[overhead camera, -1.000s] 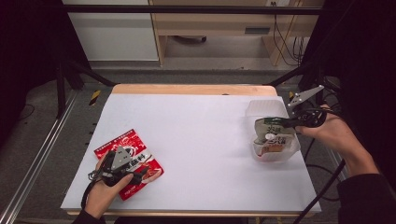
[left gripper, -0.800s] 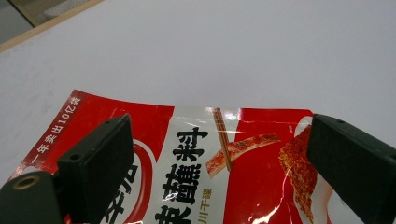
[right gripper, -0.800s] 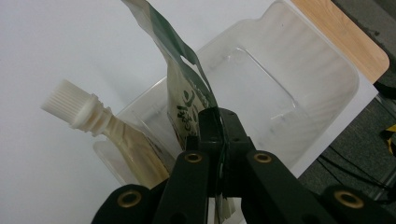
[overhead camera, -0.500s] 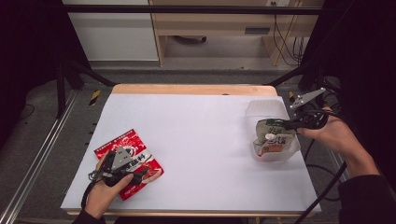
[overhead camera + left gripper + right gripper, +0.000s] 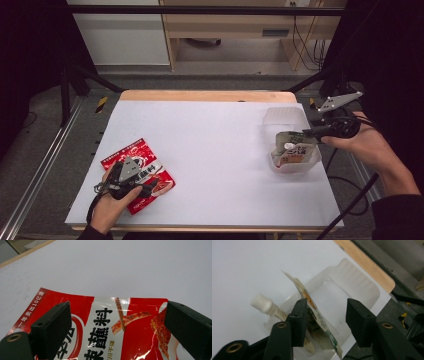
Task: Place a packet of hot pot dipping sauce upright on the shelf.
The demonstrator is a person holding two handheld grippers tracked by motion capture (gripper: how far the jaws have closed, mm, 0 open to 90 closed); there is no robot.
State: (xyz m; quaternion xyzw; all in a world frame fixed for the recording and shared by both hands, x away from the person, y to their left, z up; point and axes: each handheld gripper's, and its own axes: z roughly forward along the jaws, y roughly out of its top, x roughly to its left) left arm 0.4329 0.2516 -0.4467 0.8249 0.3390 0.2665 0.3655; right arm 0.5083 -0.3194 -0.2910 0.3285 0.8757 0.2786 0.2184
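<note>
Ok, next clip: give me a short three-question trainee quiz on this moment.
1. True or false: the spouted pouch stands in the clear plastic tub.
2. What lies under the left gripper?
3. The right gripper is: A) clamped on the pouch, B) open, pouch between its jaws.

Key: 1 true. 2 the red seasoning packet, flat on the table. 3 B; its jaws have just been opening.

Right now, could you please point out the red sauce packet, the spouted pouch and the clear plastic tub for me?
red sauce packet (image 5: 105,322): left gripper view, on its white label panel.
spouted pouch (image 5: 296,149): high view, on its printed front face.
clear plastic tub (image 5: 285,114): high view, on its far rim.
</note>
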